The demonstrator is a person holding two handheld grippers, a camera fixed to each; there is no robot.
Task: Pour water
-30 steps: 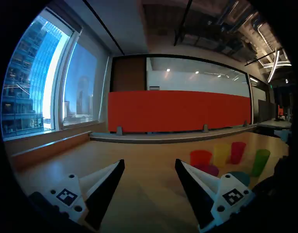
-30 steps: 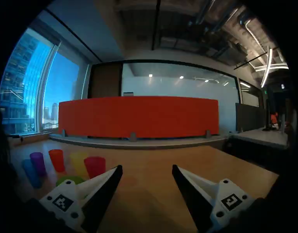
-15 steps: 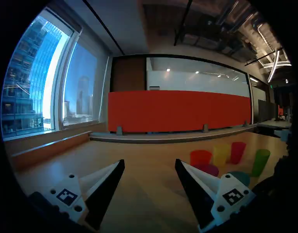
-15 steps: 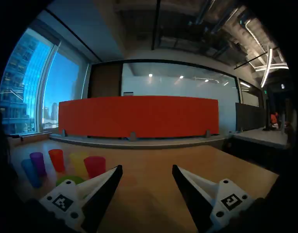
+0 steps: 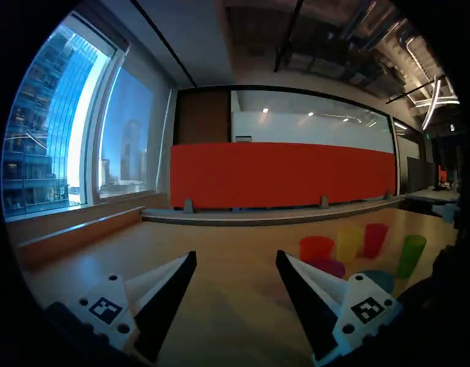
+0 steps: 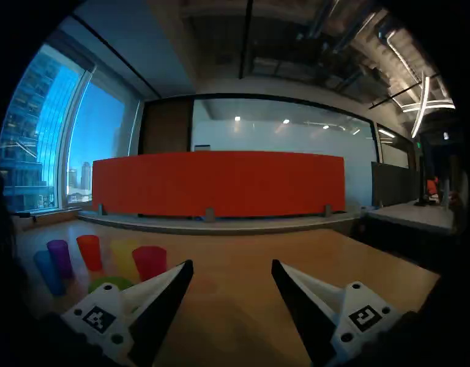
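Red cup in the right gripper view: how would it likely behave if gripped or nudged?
The red cup looks like thin translucent plastic, so probably light and squeezable. It stands upright on the smooth wooden table, so a high push may tip it, a low one slide it.

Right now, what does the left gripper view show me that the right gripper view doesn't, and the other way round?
Left gripper view: the wooden window ledge runs along its left, and the green cup stands whole at its right.
Right gripper view: the blue cup and the purple cup stand whole at its left.
Both: the wooden table, the orange partition and the yellow cup. Each view also shows its own gripper, the left gripper and the right gripper, open and holding nothing.
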